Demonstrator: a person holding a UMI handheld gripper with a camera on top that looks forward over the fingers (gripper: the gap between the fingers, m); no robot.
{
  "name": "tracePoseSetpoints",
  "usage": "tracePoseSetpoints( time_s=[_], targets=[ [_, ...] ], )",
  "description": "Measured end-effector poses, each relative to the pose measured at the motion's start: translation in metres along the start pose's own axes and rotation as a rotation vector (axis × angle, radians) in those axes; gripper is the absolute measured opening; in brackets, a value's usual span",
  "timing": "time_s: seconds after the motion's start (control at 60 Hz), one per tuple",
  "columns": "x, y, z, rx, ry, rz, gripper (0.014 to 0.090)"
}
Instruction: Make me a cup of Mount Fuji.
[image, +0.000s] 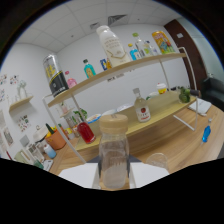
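Clear bottle (114, 159) w/ tan cap, upright.

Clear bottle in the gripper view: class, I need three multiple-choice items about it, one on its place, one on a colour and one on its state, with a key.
1. Where is the clear bottle?
A. on the floor
B. between the fingers of the gripper
C. inside a drawer

2. What colour is its lid?
A. tan
B. green
C. black

3. How does the bottle stand?
A. lying on its side
B. upright with the lid on
C. upright with the lid off

Key: 1 B, as a white finger shows at each side of its base. 2 A, as the cap is pale tan. 3 B, as its neck points up and the cap sits on top.
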Motion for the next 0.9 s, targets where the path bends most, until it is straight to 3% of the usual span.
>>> tracePoseSetpoints(
  time_s=[0.25, 0.683, 0.9],
  targets=[
    [0.017, 0.033, 0.017, -0.061, -0.084, 0.616, 0.0397],
    [0.007, 0.009, 0.035, 0.001, -0.281, 1.423, 0.0396],
    [0.012, 0.009, 0.039, 0.029, -0.309, 1.59, 0.0396]
  ],
)
